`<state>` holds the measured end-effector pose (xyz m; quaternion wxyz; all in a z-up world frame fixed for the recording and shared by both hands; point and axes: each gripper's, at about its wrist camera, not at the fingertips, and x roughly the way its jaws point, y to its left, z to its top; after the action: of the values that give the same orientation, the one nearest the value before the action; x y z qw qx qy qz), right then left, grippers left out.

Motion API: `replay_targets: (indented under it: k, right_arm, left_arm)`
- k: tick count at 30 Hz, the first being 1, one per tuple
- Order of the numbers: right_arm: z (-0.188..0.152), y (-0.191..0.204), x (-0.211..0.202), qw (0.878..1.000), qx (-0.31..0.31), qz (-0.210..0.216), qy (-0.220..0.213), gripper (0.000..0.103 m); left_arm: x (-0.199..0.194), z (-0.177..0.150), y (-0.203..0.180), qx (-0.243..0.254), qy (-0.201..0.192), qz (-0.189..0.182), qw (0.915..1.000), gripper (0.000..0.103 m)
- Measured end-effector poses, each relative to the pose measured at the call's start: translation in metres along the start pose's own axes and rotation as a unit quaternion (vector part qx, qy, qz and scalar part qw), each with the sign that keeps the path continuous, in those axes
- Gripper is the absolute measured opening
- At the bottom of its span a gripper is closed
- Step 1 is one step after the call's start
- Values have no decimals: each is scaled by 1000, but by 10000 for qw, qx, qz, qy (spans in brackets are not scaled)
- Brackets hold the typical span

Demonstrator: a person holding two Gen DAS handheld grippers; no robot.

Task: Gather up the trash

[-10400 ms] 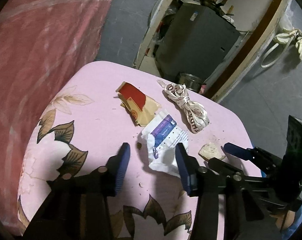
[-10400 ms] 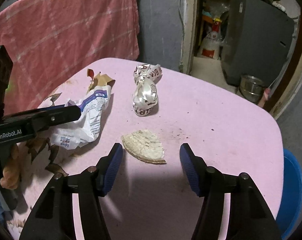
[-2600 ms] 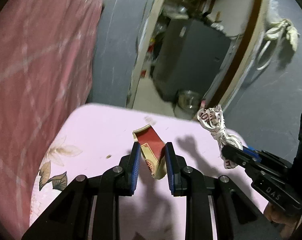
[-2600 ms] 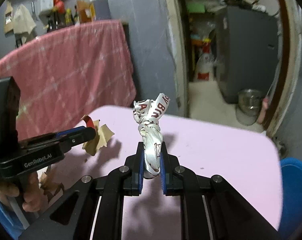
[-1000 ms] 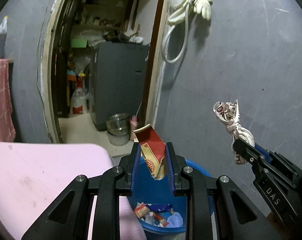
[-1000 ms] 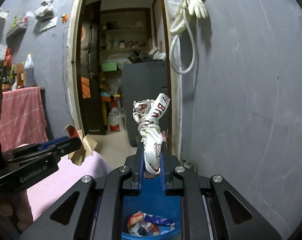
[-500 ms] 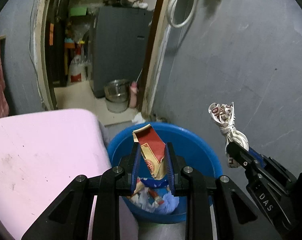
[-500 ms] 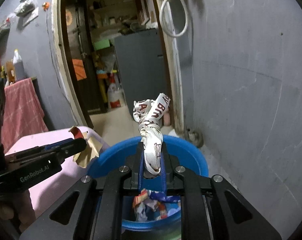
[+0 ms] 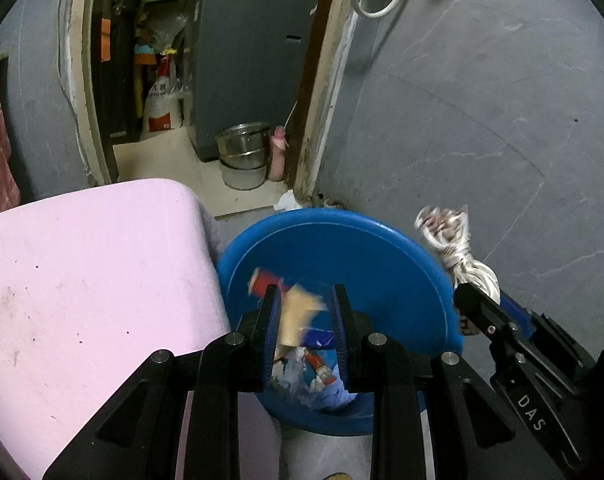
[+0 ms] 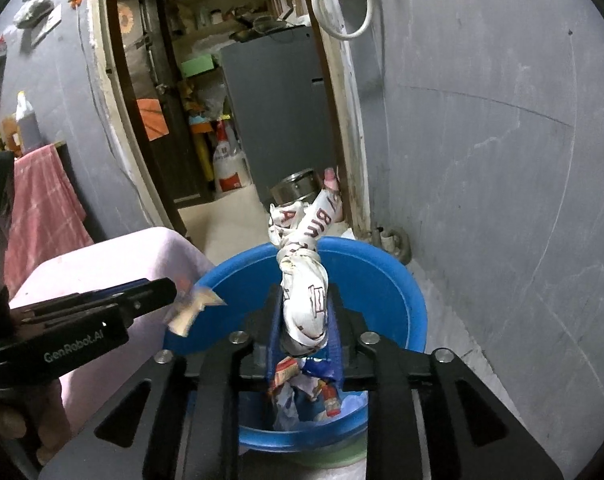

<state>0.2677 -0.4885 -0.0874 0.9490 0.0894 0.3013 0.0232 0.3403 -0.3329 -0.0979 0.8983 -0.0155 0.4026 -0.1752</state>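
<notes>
Below, both hand-held grippers hang over a round blue plastic bin (image 9: 382, 264) that stands on the floor just beside the rounded corner of a desk (image 9: 93, 264) under smooth pink cloth. The left hand-held gripper (image 9: 305, 328) has its ribbed blue pads set narrowly apart, and a blurred scrap of tan card with a red end (image 9: 297, 308) sits between them, tilted, its edges soft with motion; whether the pads press it cannot be told. The right hand-held gripper (image 10: 305, 328) has its jaws opening around a wrapper (image 10: 304, 276), a crinkled white plastic bag with dark red letters, twisted into a knot at the middle and flaring at the top; the bag stands upright between the pads. Inside the bin lies a heap of crumpled wrappers (image 10: 302, 396) in red, white and blue. Behind it, a shiny steel pot (image 9: 241, 152) sits on the pale floor by a grey cabinet (image 9: 249, 60).
</notes>
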Motion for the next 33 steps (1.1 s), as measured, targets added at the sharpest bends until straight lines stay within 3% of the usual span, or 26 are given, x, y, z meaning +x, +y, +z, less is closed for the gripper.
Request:
replay_targets:
  k: [4, 9, 11, 16, 21, 23, 27, 33]
  right_arm:
    - [0, 0, 1, 10000, 27, -15, 41, 28]
    - [1, 2, 0, 10000, 50, -26, -11, 33]
    - [1, 3, -4, 9999, 76, -40, -94, 41]
    - [7, 7, -19, 9991, 97, -78, -405, 51]
    - [11, 10, -35, 9974, 143, -116, -692, 56]
    - [13, 11, -41, 9966, 172, -116, -798, 69]
    - [15, 16, -59, 9943, 232, -94, -1033, 74]
    - [18, 27, -93, 9902, 182, -38, -1383, 87]
  left_arm:
    - [5, 0, 3, -130, 155, -53, 9998, 27]
    - [-2, 1, 6, -217, 56, -85, 9997, 32]
    - [-8, 3, 9, -260, -64, -87, 9996, 36]
    - [-27, 9, 13, -290, -333, -49, 9990, 44]
    - [-49, 13, 19, -279, -675, 23, 9973, 58]
    - [-60, 15, 23, -295, -815, 71, 9962, 64]
    - [-82, 15, 37, -481, -1095, 55, 9928, 81]
    - [-124, 10, 55, -578, -1601, 95, 9854, 92]
